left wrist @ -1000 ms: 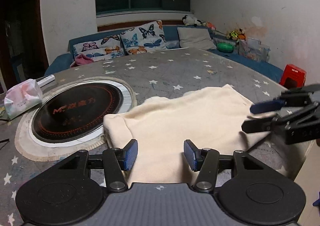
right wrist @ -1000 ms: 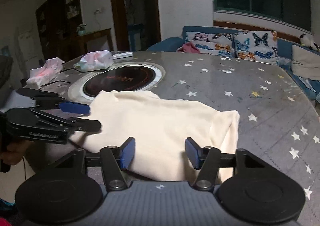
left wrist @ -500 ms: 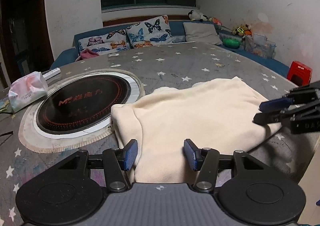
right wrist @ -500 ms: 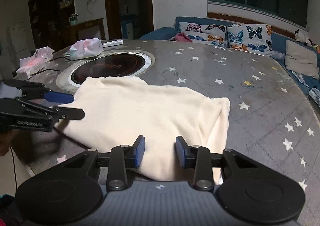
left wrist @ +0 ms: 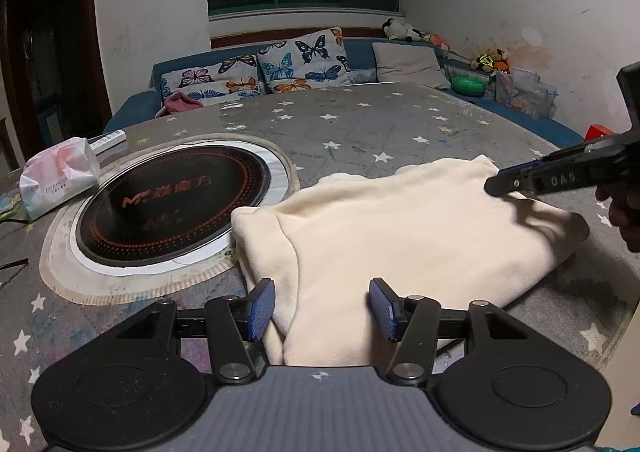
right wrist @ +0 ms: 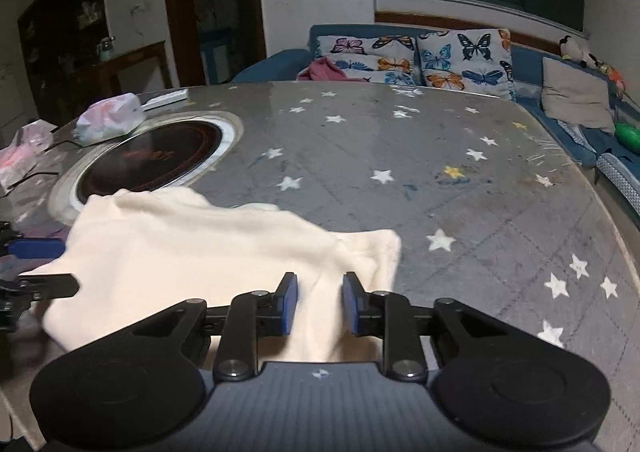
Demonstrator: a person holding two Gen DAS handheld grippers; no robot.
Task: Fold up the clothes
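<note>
On table, 6 o'clock: folded cream garment.
Left gripper jaws wide apart; right gripper jaws half-closed, straddling a cloth ridge.

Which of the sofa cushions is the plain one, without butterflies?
The grey cushion at the right end of the row on the blue sofa; the two cushions left of it are white with a butterfly print.

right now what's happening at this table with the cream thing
A person is folding a cream garment on the star-patterned table, holding tongs in each hand. The left tongs are open around the garment's near edge. The right tongs are narrower, with fabric between the pads, though the grip isn't clearly closed. The garment lies partly folded beside the round cooktop.
</note>
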